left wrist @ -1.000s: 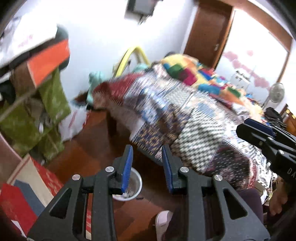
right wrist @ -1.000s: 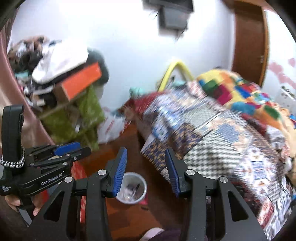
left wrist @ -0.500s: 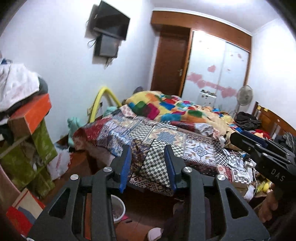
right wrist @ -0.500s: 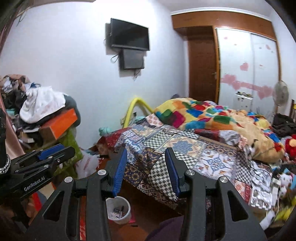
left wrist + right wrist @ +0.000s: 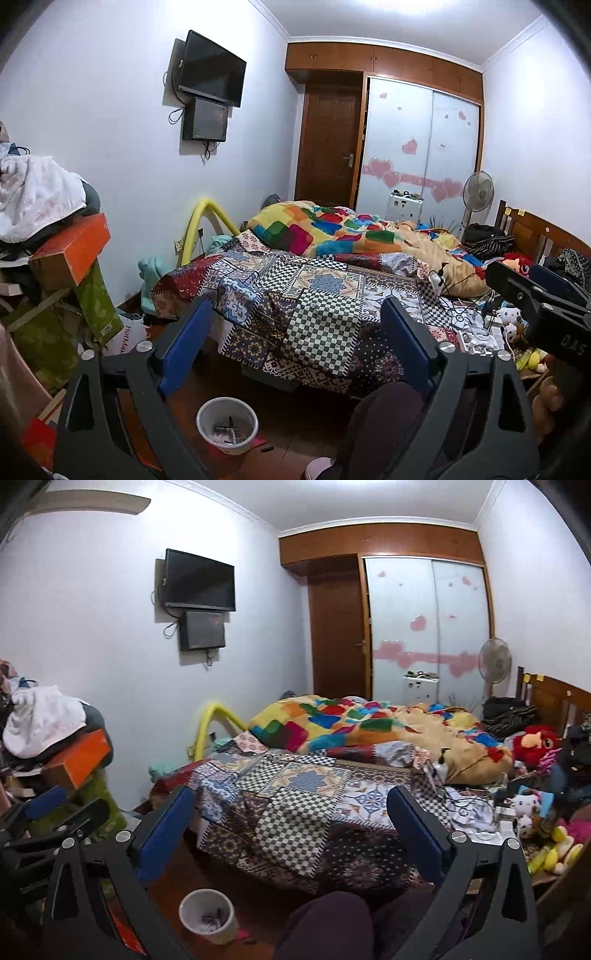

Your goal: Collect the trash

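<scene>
Left wrist view and right wrist view: both grippers held wide apart and empty above a bedroom floor.

Seen from the left wrist, the left gripper (image 5: pixel 295 347) is spread wide, nothing being held between its blue pads (image 5: pixel 184 347); below it, a small white bin (image 5: pixel 227 424) is stood on the wooden floor (image 5: pixel 295 417) just beside the foot of the bed (image 5: pixel 325 295), and small pieces of trash are seen inside it. The right gripper (image 5: pixel 543 295) is partly visible at the right edge, gripped by a hand (image 5: pixel 554 402). From the right wrist, the right gripper (image 5: pixel 295 830) is likewise shown wide open and empty, with the same bin (image 5: pixel 207 915) low between its fingers. A patchwork quilt (image 5: pixel 295 794) is draped over the bed, toys and cables (image 5: pixel 491 812) being scattered along its right side. A television (image 5: pixel 199 581) is mounted on the wall.
</scene>
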Tool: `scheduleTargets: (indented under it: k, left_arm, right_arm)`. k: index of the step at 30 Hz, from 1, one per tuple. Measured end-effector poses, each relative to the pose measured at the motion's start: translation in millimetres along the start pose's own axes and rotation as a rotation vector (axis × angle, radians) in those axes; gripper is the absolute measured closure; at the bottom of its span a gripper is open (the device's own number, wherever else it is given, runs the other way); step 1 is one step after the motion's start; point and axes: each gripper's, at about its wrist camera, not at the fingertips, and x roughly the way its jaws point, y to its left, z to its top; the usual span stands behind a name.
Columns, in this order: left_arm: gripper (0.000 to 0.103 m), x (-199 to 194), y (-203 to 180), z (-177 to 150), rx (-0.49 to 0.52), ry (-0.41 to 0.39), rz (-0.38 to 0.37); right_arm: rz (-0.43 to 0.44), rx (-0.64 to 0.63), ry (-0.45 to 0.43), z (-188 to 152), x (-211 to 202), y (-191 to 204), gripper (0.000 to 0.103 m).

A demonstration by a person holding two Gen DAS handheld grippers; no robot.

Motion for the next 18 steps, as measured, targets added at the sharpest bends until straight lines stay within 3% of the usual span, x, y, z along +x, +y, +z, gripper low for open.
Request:
scheduleTargets:
  k: [18]
  left_arm:
    - [0.008, -5.9, -3.7, -4.5, 0.003, -0.014, -0.017]
  right_arm:
    - [-0.009, -0.005, 0.013, -7.0, -10.1, -4.0, 0.0]
